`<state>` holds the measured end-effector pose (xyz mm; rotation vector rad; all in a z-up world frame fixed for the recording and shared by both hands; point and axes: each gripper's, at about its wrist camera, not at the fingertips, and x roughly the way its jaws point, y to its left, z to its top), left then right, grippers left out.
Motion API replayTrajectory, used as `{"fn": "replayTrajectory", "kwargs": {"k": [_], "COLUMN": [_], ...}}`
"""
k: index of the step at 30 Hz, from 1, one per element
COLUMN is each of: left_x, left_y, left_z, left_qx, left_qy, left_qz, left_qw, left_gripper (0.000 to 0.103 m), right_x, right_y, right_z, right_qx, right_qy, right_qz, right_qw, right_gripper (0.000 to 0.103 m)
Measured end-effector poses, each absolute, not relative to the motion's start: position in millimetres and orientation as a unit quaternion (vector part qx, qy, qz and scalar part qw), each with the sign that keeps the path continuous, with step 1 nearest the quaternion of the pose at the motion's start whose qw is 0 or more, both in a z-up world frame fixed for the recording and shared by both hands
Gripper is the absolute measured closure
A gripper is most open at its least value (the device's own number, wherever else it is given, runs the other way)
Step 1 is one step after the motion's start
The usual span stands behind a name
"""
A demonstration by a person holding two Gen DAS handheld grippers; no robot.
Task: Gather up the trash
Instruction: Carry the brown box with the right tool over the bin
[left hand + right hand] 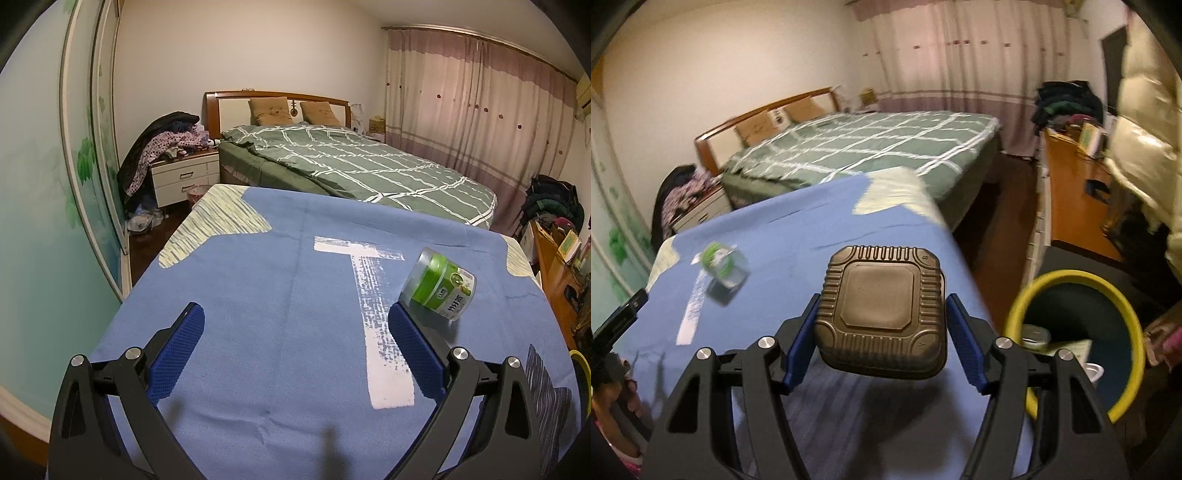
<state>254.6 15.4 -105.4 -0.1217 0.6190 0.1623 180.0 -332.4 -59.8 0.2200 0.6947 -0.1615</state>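
Observation:
A dark ribbed plastic food container (882, 306) hangs over the right edge of the blue tablecloth (798, 236), bottom side toward the camera. My right gripper (883, 301) is shut on it, with a blue pad pressed to each side. A clear jar with a green label (439, 284) lies tilted on the cloth just beyond the right fingertip of my left gripper (295, 317), which is open with nothing between its fingers. In the right wrist view the jar (724, 266) is blurred, at the left.
A dark bin with a yellow rim (1071, 275) stands on the floor right of the table, with a tin and paper inside. A person in a cream puffy jacket (1145, 129) stands at the far right by a wooden desk (1067, 192). A green checked bed (351, 162) lies behind the table.

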Motion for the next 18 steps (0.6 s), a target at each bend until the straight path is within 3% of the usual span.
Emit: {"fn": "replayTrajectory", "kwargs": {"k": [14,18], "left_x": [253.3,252.9], "left_y": [6.1,5.2], "left_z": [-106.7,-106.6], "left_qx": [-0.036,-0.035], "left_qy": [0.306,0.306], "left_qz": [0.073,0.072], "left_qw": [0.949,0.949], "left_gripper": [0.005,0.005], "right_x": [149.2,146.5], "right_y": [-437.4,-445.4], "right_z": [-91.0,-97.0], "right_qx": [0.166,0.178], "right_qy": [0.336,0.333], "right_qz": [-0.218,-0.234], "right_qw": [0.901,0.896], "right_gripper": [0.038,0.032]}}
